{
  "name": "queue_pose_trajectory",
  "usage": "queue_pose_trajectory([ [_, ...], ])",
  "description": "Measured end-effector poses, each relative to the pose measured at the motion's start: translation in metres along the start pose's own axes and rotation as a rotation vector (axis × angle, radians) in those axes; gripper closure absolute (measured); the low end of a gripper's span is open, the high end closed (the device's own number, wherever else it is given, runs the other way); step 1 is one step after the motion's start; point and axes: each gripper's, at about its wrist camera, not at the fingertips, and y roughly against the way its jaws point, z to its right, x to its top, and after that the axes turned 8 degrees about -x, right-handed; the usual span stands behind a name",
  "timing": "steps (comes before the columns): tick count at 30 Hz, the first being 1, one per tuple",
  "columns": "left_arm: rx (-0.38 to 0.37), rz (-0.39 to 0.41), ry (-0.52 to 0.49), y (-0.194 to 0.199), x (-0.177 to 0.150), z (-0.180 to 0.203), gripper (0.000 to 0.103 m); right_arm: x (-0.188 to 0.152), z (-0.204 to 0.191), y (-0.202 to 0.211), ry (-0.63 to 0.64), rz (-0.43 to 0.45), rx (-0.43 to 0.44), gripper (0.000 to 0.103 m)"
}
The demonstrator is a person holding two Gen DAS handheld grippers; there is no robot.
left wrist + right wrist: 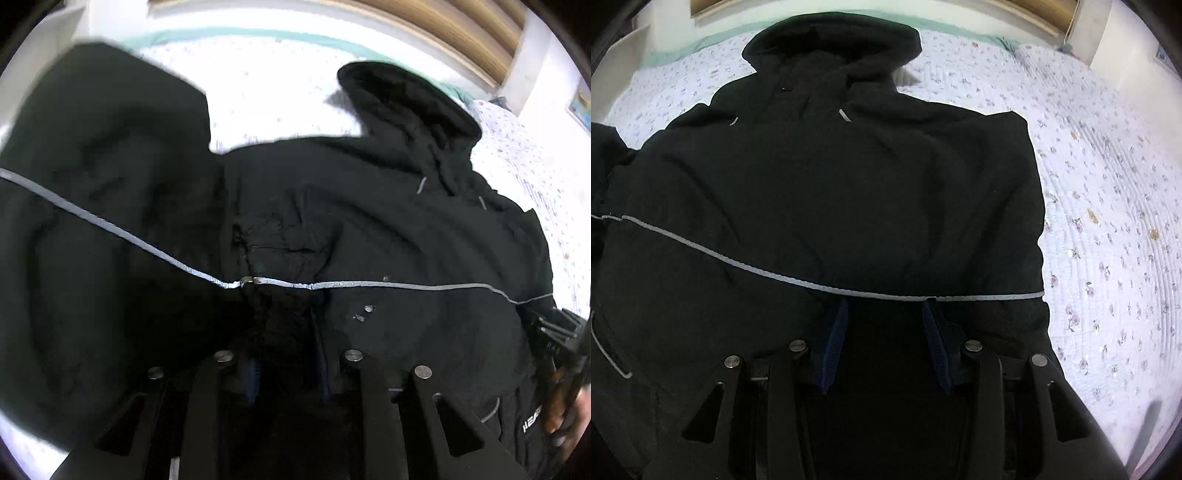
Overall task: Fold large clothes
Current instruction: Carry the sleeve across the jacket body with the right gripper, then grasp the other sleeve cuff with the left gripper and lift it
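A large black hooded jacket point(849, 192) with a thin grey reflective stripe point(746, 267) lies spread on a bed; its hood point(831, 40) points to the far side. In the left wrist view the jacket point(369, 221) fills the frame, with one side point(92, 166) lifted or folded up at left. My left gripper point(284, 325) is buried in dark fabric near the stripe; its fingertips are hard to make out. My right gripper point(886, 314) stands open, its blue pads point(833, 343) apart over the jacket's lower part. The right gripper also shows at the left wrist view's right edge point(557, 343).
The bed has a white floral quilt point(1108, 221) with a teal border point(229, 35). A wooden headboard point(461, 33) and white walls stand beyond it.
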Motion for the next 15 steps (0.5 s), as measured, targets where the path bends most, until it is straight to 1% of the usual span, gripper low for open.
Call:
queue_pose_trajectory([
  [1,0.005,0.015,-0.003,0.007,0.003,0.002,0.07,0.002,0.005,0.002,-0.014,-0.014,0.019,0.057],
  [2,0.012,0.045,-0.004,0.019,0.003,0.003,0.063,0.004,0.01,0.007,-0.032,-0.021,0.039,0.057],
  [3,0.011,0.092,-0.007,0.035,0.002,0.004,0.058,0.005,0.013,0.014,-0.047,-0.018,0.064,0.057],
  [4,-0.003,0.127,-0.008,0.047,0.002,0.002,0.047,0.006,0.015,0.023,-0.061,-0.005,0.099,0.057],
  [5,-0.04,0.171,-0.005,0.062,0.002,0.003,0.04,0.007,0.014,0.034,-0.07,0.017,0.133,0.057],
  [7,-0.115,0.193,-0.002,0.073,0.003,0.006,0.04,0.01,0.005,0.058,-0.066,0.071,0.175,0.057],
  [9,-0.2,0.176,-0.007,0.074,0.007,0.012,0.04,0.015,-0.011,0.08,-0.035,0.124,0.2,0.057],
  [10,-0.221,0.169,-0.01,0.07,0.009,0.016,0.04,0.018,-0.023,0.092,-0.012,0.15,0.209,0.057],
  [12,-0.213,0.127,-0.006,0.047,0.01,0.019,0.041,0.023,-0.044,0.104,0.027,0.188,0.213,0.057],
  [13,-0.202,0.099,0.005,0.035,0.007,0.018,0.041,0.024,-0.056,0.106,0.048,0.206,0.199,0.057],
  [14,-0.193,0.06,0.024,0.019,0.004,0.014,0.041,0.025,-0.067,0.104,0.066,0.212,0.179,0.057],
  [15,-0.176,0.012,0.041,0.0,-0.001,0.009,0.044,0.029,-0.076,0.099,0.074,0.207,0.17,0.057],
])
